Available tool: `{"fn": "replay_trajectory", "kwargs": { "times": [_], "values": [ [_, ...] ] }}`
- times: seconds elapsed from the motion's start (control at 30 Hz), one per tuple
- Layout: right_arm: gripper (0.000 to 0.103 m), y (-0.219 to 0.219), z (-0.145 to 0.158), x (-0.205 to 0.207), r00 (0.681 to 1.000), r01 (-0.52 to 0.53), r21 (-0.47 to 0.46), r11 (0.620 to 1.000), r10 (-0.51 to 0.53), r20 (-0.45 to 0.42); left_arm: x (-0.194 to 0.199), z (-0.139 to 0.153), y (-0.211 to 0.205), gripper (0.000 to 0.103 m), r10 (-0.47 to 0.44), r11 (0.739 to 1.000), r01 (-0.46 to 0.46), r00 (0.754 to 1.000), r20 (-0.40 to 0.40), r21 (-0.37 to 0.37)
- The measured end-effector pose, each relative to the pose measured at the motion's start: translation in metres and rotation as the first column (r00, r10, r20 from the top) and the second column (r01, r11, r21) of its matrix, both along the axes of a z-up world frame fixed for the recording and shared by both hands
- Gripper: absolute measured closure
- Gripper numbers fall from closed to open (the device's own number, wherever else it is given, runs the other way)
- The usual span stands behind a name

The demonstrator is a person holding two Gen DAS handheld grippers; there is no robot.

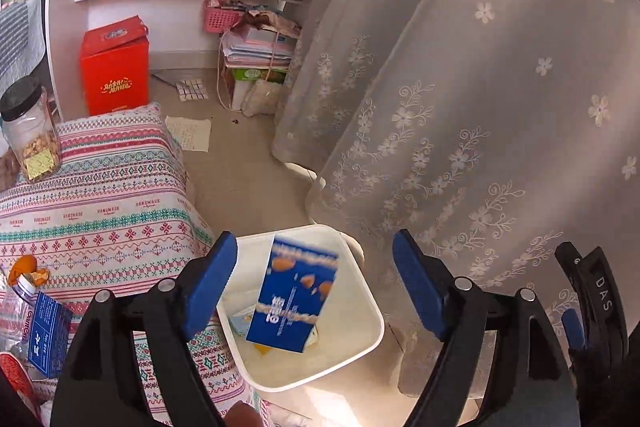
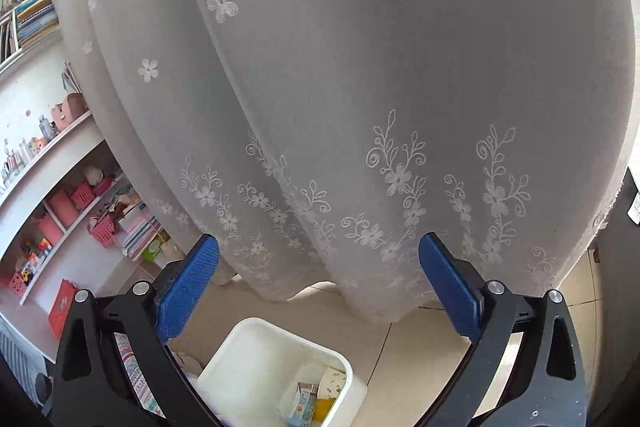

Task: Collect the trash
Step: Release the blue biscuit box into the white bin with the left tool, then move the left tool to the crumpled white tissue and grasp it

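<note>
Both grippers spread empty, left gripper over bin; blue carton looks light, crushable: pinch flat faces.

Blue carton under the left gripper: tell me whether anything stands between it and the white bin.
Nothing visible does. The blue carton is blurred, tilted over the open mouth of the white bin, clear of the left gripper, whose jaws stand open. Only earlier trash lies at the bin's bottom.
</note>
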State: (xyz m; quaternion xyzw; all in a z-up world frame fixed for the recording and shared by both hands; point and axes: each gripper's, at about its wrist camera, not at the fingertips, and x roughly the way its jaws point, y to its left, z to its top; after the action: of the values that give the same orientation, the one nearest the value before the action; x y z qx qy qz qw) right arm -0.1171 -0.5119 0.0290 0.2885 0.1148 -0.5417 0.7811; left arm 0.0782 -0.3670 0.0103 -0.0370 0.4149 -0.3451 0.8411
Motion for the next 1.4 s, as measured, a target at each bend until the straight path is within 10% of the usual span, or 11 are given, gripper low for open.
{"fn": "replay_trajectory", "kwargs": {
  "times": [0.37, 0.6, 0.8, 0.97, 1.13, 1.27, 1.4],
  "values": [
    [0.007, 0.052, -0.002, 0.054, 0.974, -0.221, 0.01, 0.975, 0.221, -0.054, 0.028, 0.0, 0.084, 0.022, 0.164, 0.976, -0.165, 0.986, 0.02, 0.143],
    [0.007, 0.118, -0.009, 0.11, 0.864, -0.483, 0.018, 0.876, 0.479, -0.153, 0.089, -0.022, 0.183, 0.022, 0.328, 0.885, -0.308, 0.945, 0.001, 0.349],
    [0.007, 0.164, -0.02, 0.144, 0.756, -0.621, 0.05, 0.782, 0.615, -0.222, 0.149, -0.078, 0.29, 0.022, 0.498, 0.782, -0.39, 0.86, -0.112, 0.486],
    [0.007, 0.187, -0.026, 0.162, 0.703, -0.669, 0.07, 0.74, 0.661, -0.263, 0.184, -0.135, 0.36, 0.035, 0.622, 0.758, -0.453, 0.718, -0.312, 0.468],
    [0.007, 0.197, -0.036, 0.176, 0.662, -0.696, 0.112, 0.709, 0.694, -0.284, 0.198, -0.181, 0.382, 0.046, 0.668, 0.734, -0.478, 0.639, -0.381, 0.483],
    [0.007, 0.203, -0.042, 0.183, 0.64, -0.706, 0.126, 0.696, 0.705, -0.307, 0.202, -0.204, 0.39, 0.06, 0.688, 0.72, -0.494, 0.602, -0.406, 0.487],
    [0.007, 0.209, -0.045, 0.19, 0.608, -0.731, 0.168, 0.662, 0.743, -0.279, 0.198, -0.196, 0.389, 0.064, 0.679, 0.726, -0.496, 0.628, -0.381, 0.476]
  ]
}}
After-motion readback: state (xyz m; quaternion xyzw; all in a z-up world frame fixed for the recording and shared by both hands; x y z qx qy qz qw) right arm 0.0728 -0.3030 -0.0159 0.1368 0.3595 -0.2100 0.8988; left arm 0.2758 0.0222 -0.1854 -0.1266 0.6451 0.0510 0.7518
